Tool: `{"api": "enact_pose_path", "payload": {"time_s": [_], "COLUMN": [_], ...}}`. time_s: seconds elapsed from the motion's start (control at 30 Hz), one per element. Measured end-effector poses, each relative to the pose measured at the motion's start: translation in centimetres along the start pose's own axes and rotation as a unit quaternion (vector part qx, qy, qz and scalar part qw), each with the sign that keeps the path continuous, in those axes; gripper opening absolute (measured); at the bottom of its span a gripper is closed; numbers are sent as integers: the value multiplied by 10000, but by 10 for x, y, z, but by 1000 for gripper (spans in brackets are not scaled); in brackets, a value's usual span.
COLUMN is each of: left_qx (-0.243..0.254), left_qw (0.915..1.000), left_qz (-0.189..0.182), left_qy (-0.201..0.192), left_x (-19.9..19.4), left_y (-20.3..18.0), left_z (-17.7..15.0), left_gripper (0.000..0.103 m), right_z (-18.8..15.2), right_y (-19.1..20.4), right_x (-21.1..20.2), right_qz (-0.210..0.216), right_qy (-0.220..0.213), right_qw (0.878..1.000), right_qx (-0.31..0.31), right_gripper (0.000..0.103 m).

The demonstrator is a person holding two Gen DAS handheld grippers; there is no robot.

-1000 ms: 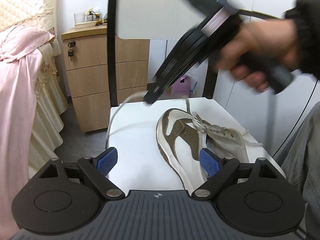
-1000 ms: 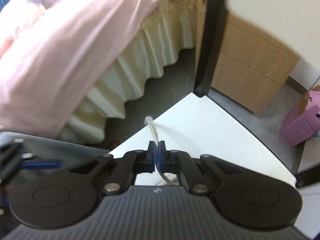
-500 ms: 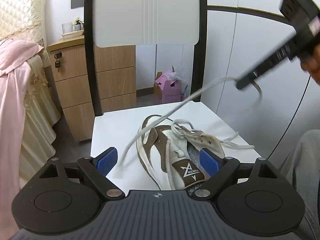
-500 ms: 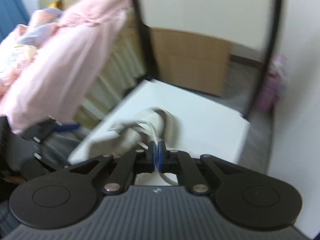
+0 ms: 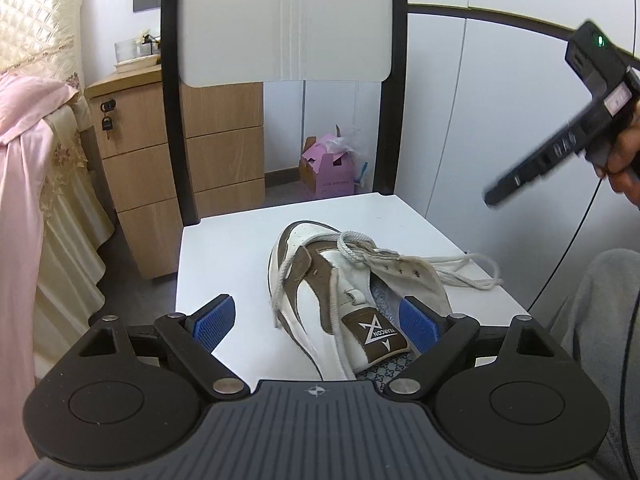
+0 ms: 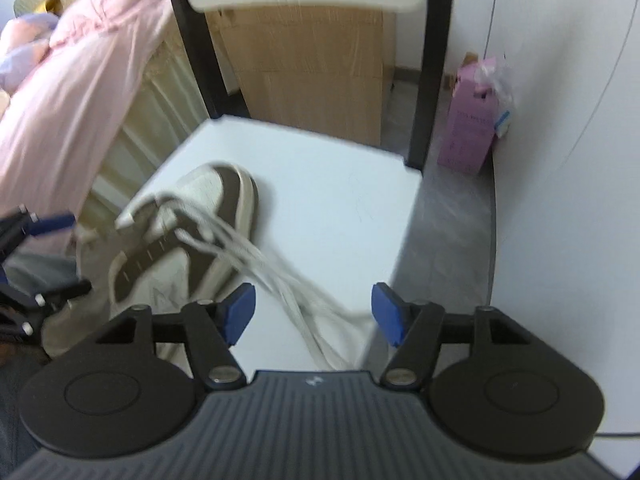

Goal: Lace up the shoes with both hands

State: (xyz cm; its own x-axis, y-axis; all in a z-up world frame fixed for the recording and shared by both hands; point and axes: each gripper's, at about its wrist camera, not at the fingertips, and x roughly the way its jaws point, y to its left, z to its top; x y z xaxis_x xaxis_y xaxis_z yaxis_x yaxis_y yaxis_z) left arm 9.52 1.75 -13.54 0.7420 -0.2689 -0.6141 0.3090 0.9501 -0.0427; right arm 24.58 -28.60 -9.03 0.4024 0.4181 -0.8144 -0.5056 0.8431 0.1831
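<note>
A white-and-brown leather sneaker (image 5: 332,292) lies on the white square seat of a black-framed chair (image 5: 224,252), toe toward twelve o'clock in the left wrist view. Its off-white woven shoelace (image 6: 280,280) trails loose across the seat. The left gripper (image 5: 316,320) hovers at the shoe's heel with its blue pads wide apart, gripping nothing. The right gripper (image 6: 310,312), at two o'clock from the shoe in the left wrist view, is opening its jaws; blurred lace strands lie between the pads, which do not press on them. A pink cardboard box (image 5: 328,168) stands on the floor at twelve o'clock beyond the chair.
</note>
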Motion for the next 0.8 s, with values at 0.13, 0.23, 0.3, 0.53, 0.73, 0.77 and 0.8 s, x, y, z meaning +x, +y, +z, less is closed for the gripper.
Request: {"api": "enact_pose_path", "payload": {"time_s": [0.13,0.23,0.3,0.53,0.73,0.77,0.8], "left_qx": [8,9,14,139,-20,-32,-39], "left_qw": [10000,10000,9999,9994,9995,9995,9995], "left_qz": [-27,-24,-24,-323,-305,-303,-297], "left_qy": [21,84,142,48,85,84,88], "left_x": [-2,-1,0,-9,-9,-8,-8], "left_y": [3,5,7,11,22,23,24], "left_z": [-1,-1,-3,-7,-6,-5,-5], "left_gripper": [91,91,91,91,91,91,91], "right_z": [33,62,77,94,83,81,79], "right_y": [31,75,106,175,191,191,191], "right_x": [10,40,65,154,191,192,192], "right_qz": [406,713,915,1098,1170,1157,1091], "right_qy": [-138,65,288,1685,2380,2402,2380], "right_qw": [9975,9870,9730,8972,8566,8528,8501], "right_qx": [-553,-1441,-2097,-3932,-4425,-4490,-4570], "right_gripper": [65,63,61,49,43,33,28]}}
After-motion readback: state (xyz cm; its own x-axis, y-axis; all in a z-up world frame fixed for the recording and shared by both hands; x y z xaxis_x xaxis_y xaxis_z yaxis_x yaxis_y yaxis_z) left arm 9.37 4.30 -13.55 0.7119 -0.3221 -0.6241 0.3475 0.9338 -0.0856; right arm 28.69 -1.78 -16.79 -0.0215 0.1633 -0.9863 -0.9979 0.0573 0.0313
